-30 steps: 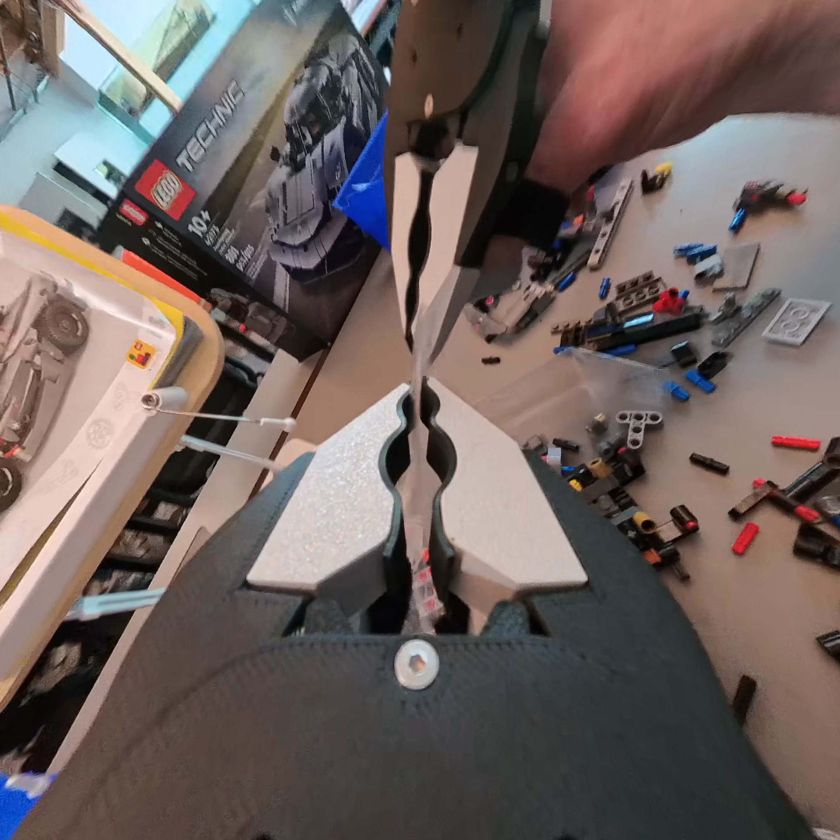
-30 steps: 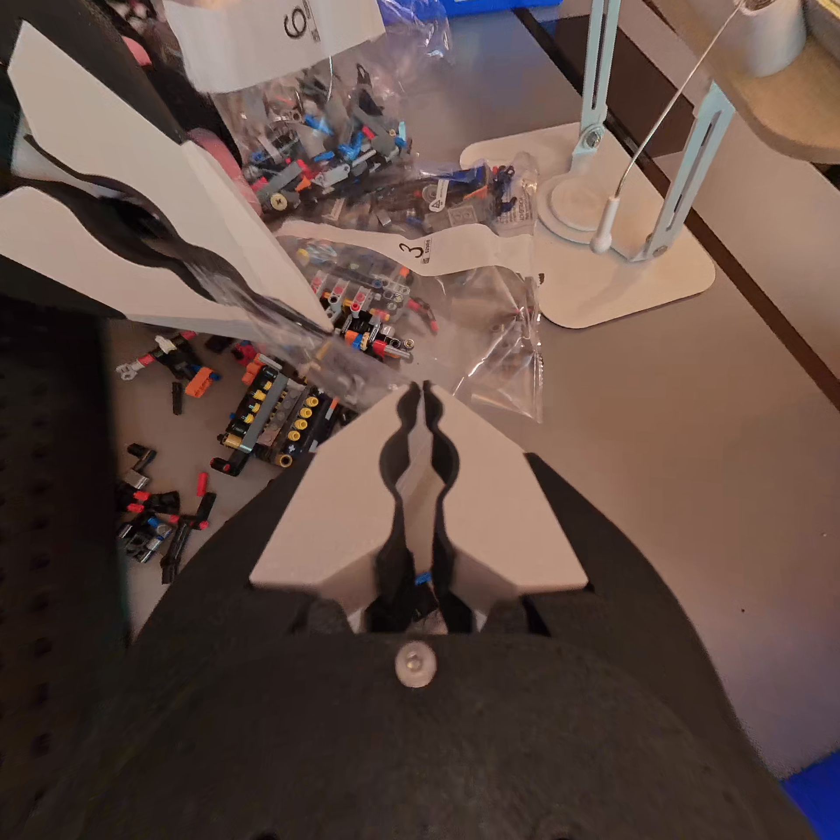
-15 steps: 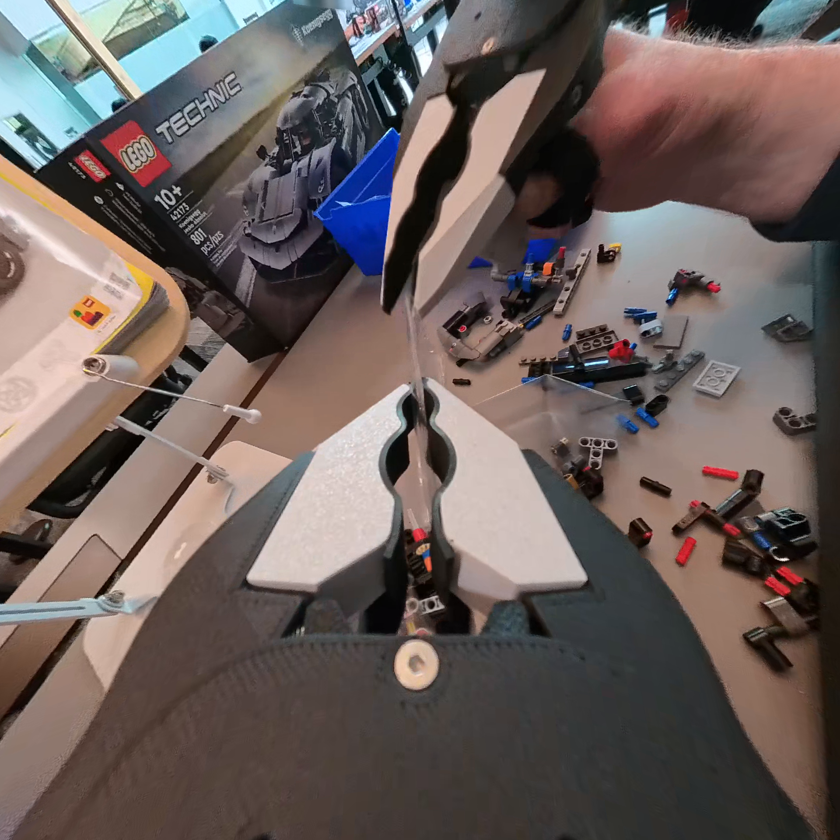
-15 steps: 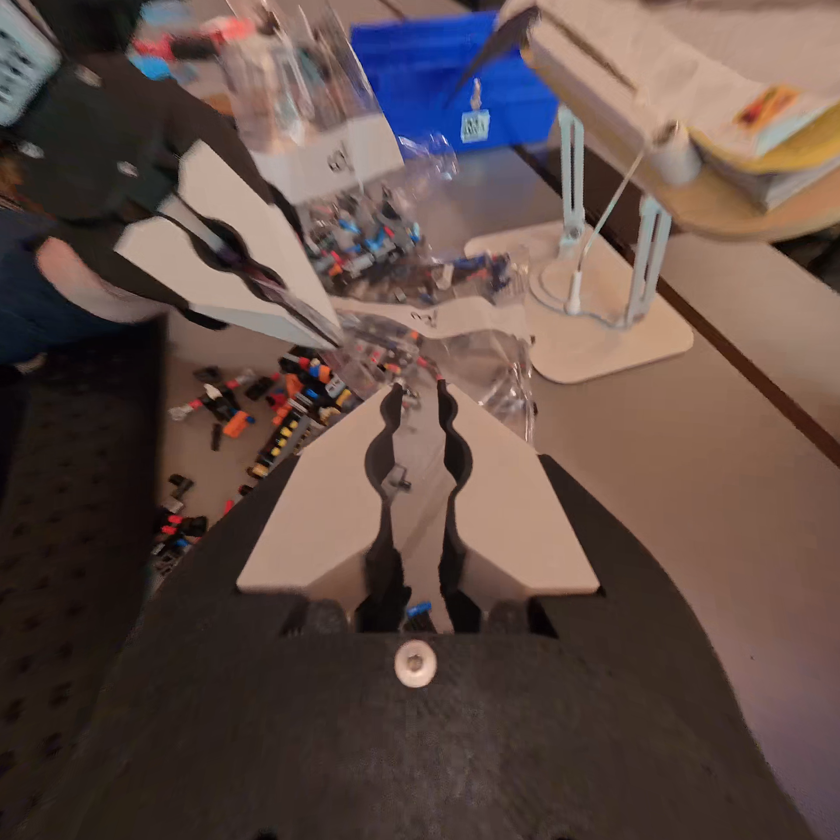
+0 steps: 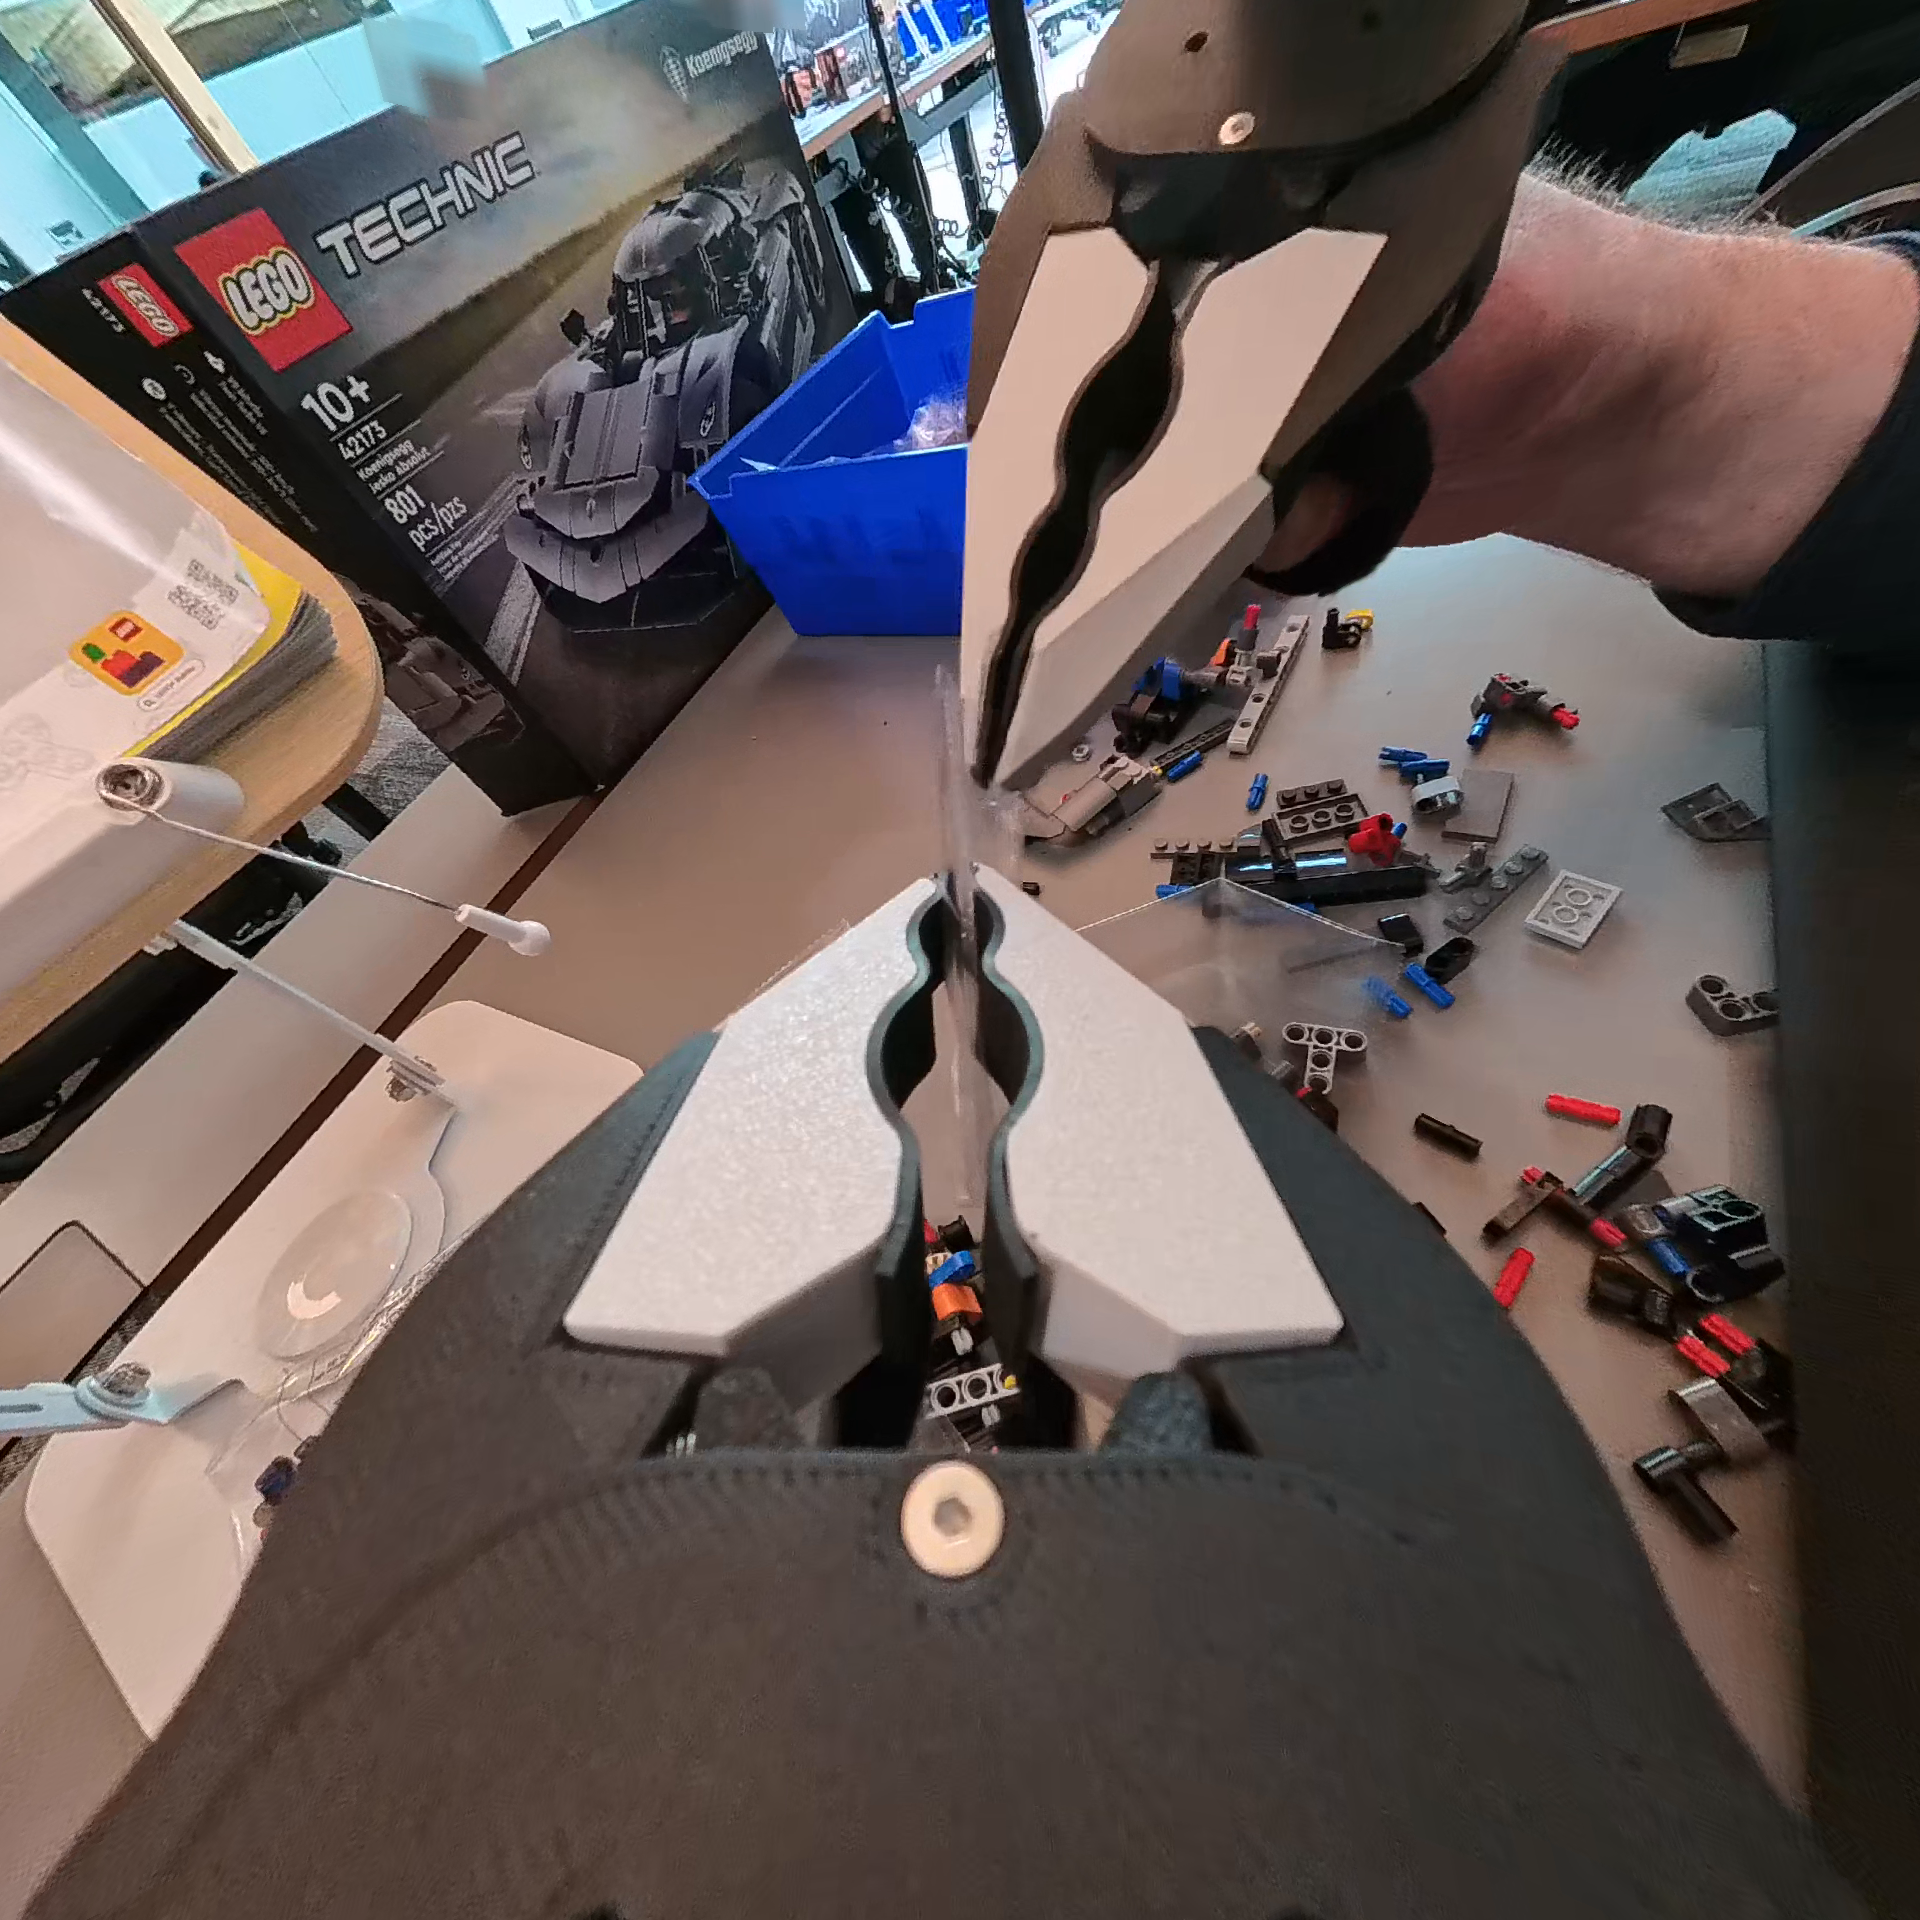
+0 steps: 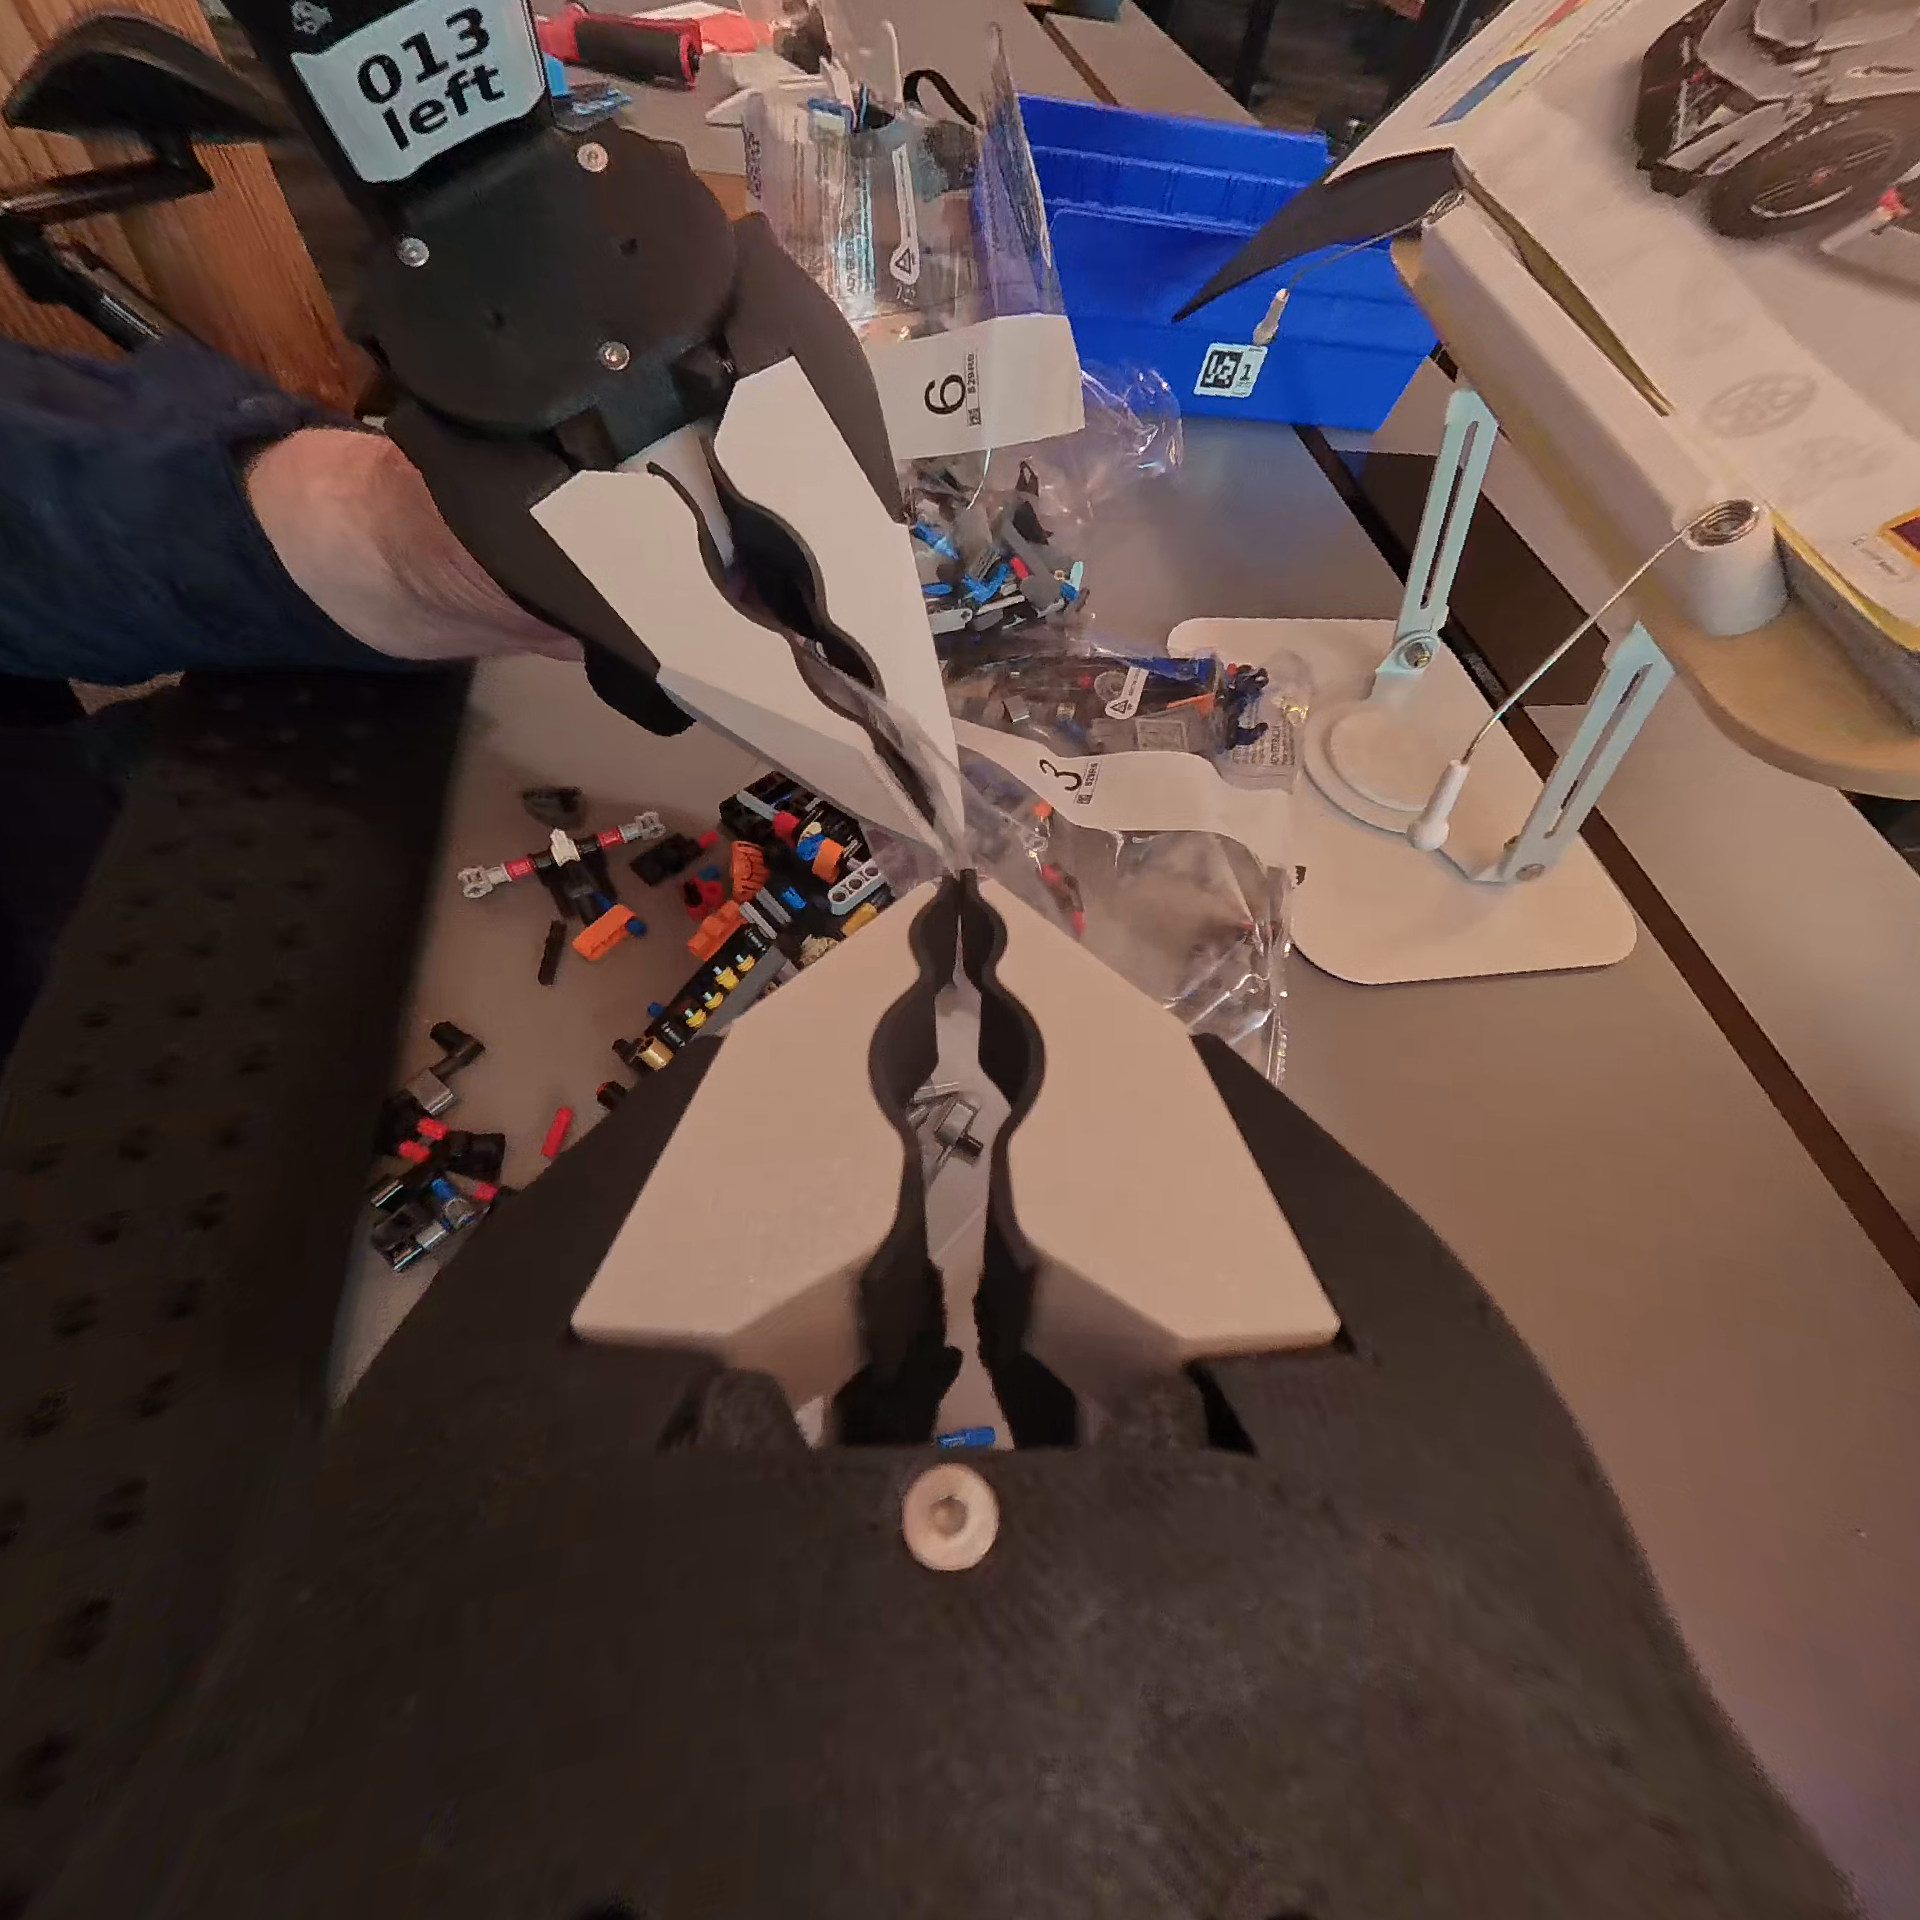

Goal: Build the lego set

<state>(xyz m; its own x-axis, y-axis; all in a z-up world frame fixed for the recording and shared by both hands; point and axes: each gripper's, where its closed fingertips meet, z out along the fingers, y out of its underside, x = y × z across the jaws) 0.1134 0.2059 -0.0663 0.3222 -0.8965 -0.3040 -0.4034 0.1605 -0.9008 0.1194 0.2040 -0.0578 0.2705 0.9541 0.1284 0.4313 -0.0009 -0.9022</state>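
My left gripper is shut on the edge of a clear plastic bag holding small Lego parts. My right gripper is shut on the same bag, its tips almost touching the left gripper's tips. In the left wrist view the right gripper comes down from above, held by a hand. The film is stretched taut between the two. Loose Lego pieces lie scattered on the grey table; they also show in the right wrist view.
The Lego box and a blue bin stand at the back. A wooden stand with the instruction booklet sits on a white base. More numbered part bags lie behind. A black mat borders the table. The tips of both grippers are at nearly the same place. The white base is about equally far from each gripper, around 30 cm.
Both grippers kept hold of the bag and rose while tilting. The right gripper's jaws stood slightly apart half a second ago and are together now. The right gripper swung higher above the left.
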